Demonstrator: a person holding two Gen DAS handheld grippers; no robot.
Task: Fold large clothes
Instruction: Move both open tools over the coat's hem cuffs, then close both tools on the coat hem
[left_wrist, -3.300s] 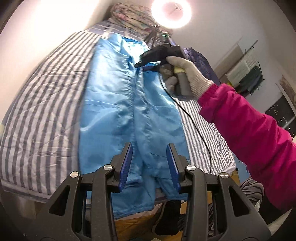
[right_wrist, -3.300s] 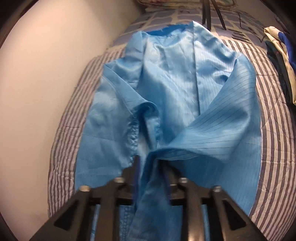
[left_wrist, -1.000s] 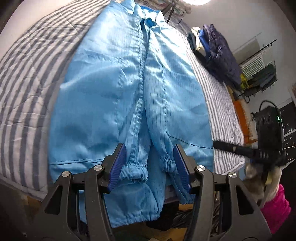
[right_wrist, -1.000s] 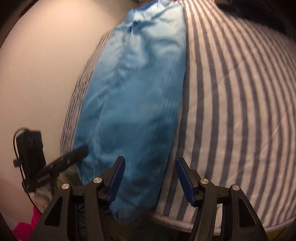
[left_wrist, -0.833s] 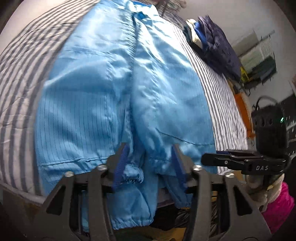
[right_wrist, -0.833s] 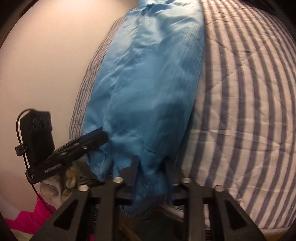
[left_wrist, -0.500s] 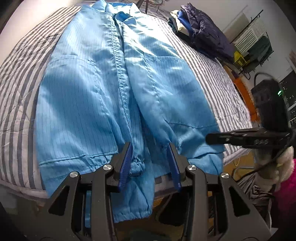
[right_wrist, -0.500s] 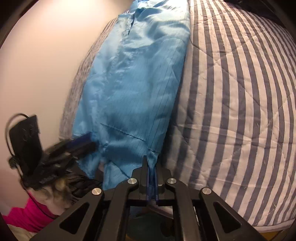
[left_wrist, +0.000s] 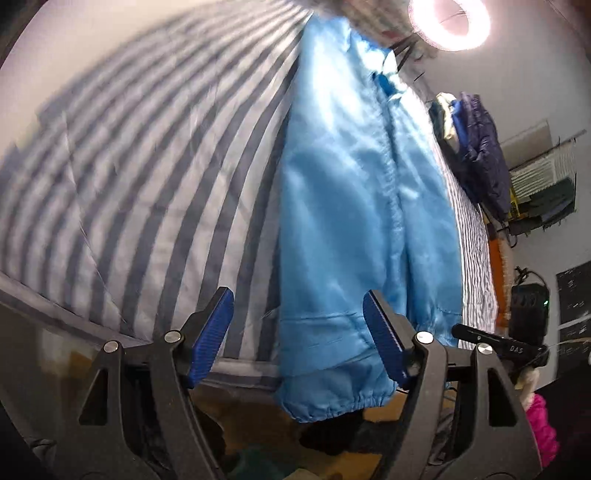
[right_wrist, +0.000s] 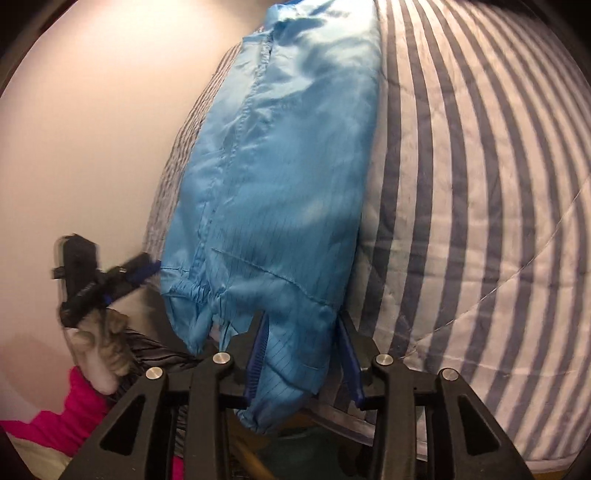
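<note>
The garment (right_wrist: 273, 206) is laid on the bed (right_wrist: 480, 206); its hem is seen between the opening right claw (right_wrist: 303, 354); the left claw (left_wrist: 299, 336) is opening, empty.

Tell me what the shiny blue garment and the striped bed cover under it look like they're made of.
Shiny light-blue garment: probably thin synthetic woven fabric, perhaps polyester; it has a satin-like sheen, a fine dark pinstripe grid and gathered elastic cuffs.

Grey-and-white striped bed cover: looks like matte quilted cotton or a cotton blend, going by the stitched diagonal quilting lines and the soft, dull surface. The fibre itself cannot be told.
</note>
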